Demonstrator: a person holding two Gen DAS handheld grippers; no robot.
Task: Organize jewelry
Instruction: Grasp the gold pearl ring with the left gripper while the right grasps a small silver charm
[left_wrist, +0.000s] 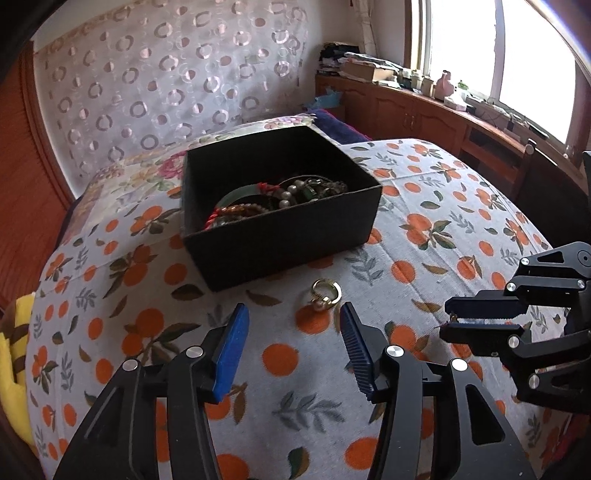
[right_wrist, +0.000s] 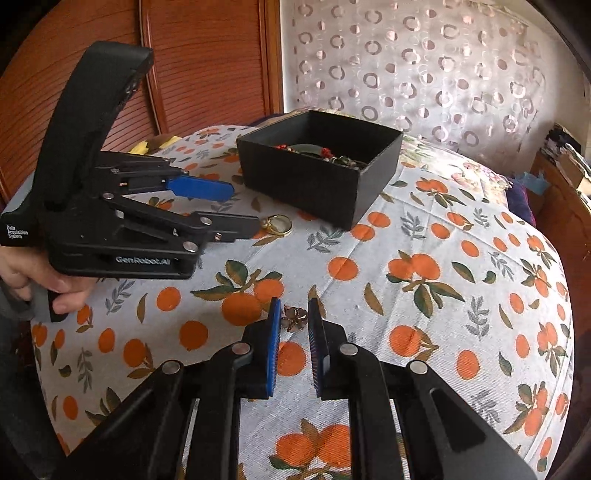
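A black open box (left_wrist: 280, 236) (right_wrist: 314, 177) holds a tangle of beads, pearls and bangles (left_wrist: 273, 201). In front of it a gold ring with a pearl (left_wrist: 327, 293) (right_wrist: 279, 223) lies on the orange-print cloth (left_wrist: 424, 221). My left gripper (left_wrist: 293, 308) (right_wrist: 245, 206) is open, its blue pads just short of the ring with nothing between them. To the right, my right gripper (right_wrist: 294, 301) (left_wrist: 447, 319) has closed to a narrow gap on a small brown-gold ornament (right_wrist: 293, 317) down at the cloth.
A person's hand (right_wrist: 44, 280) holds the left gripper's handle. A yellow cloth (left_wrist: 14, 332) lies at the left edge of the bed. A wooden cabinet (left_wrist: 406, 107) with clutter runs under the window at the back right. A patterned curtain (left_wrist: 166, 74) hangs behind.
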